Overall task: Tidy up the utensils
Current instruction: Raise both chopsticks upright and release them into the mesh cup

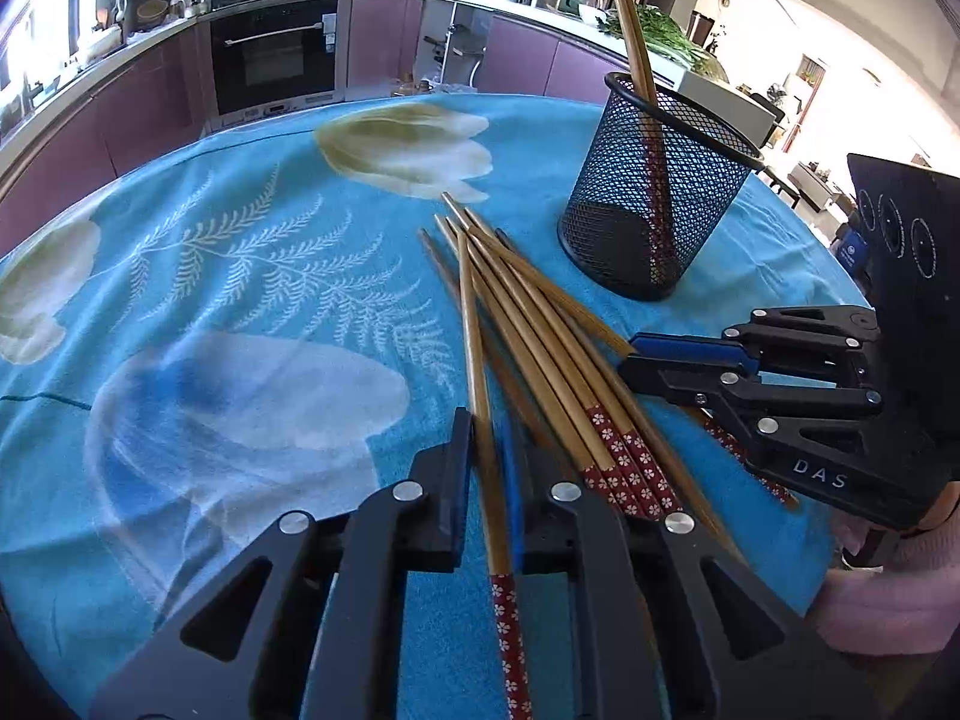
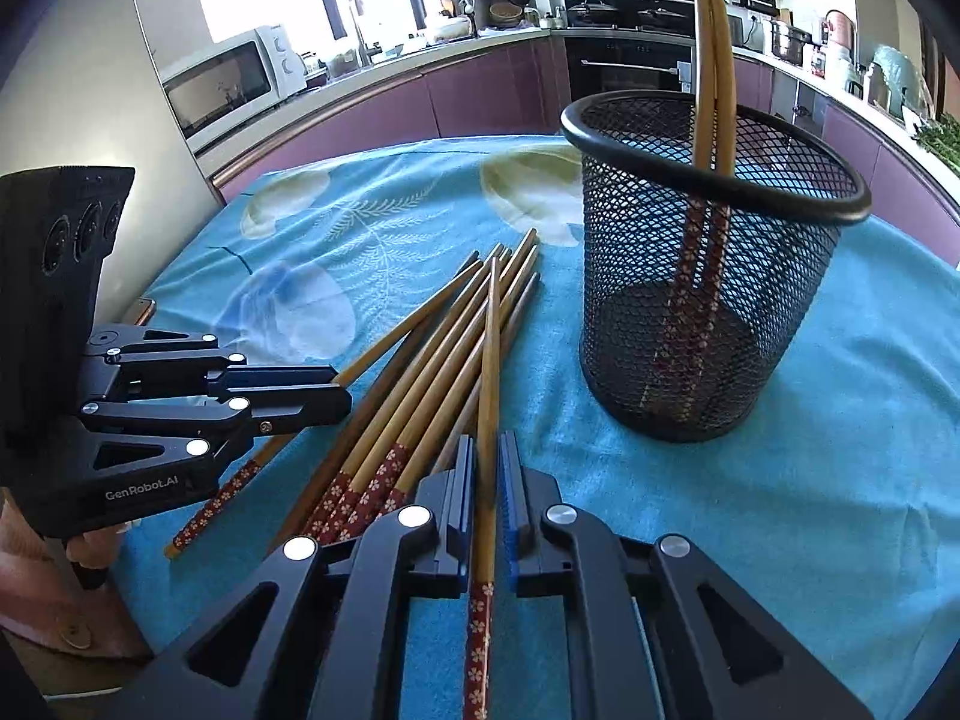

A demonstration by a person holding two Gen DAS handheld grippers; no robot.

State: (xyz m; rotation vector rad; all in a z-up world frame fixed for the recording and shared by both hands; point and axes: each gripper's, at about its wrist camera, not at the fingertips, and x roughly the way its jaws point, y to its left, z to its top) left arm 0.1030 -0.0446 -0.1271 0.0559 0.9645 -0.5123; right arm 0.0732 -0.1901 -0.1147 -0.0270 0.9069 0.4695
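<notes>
From the left wrist view, my left gripper (image 1: 489,480) is clamped on one chopstick (image 1: 480,396), which runs straight out ahead between the pads with its red floral end trailing back under the jaws; the pile (image 1: 540,324) lies just to the right of them, and the cup (image 1: 654,192) stands ahead and well to the right with two sticks already in it. I'm holding near the heavy patterned end, so I judge the long tip could swing or pivot in the pads as I lift, and it still overlaps the pile, so it may drag a neighbour along. From the right wrist view, my right gripper (image 2: 487,498) is likewise closed on a single stick (image 2: 491,372), its tip lying over the pile (image 2: 420,384) ahead-left of the jaws, the cup (image 2: 708,276) ahead-right and near. Both grippers sit close together, so heading for the cup at once risks a clash; a tilted stick could also catch the rim (image 2: 720,195) and tip the light mesh cup on the cloth (image 2: 840,420)
</notes>
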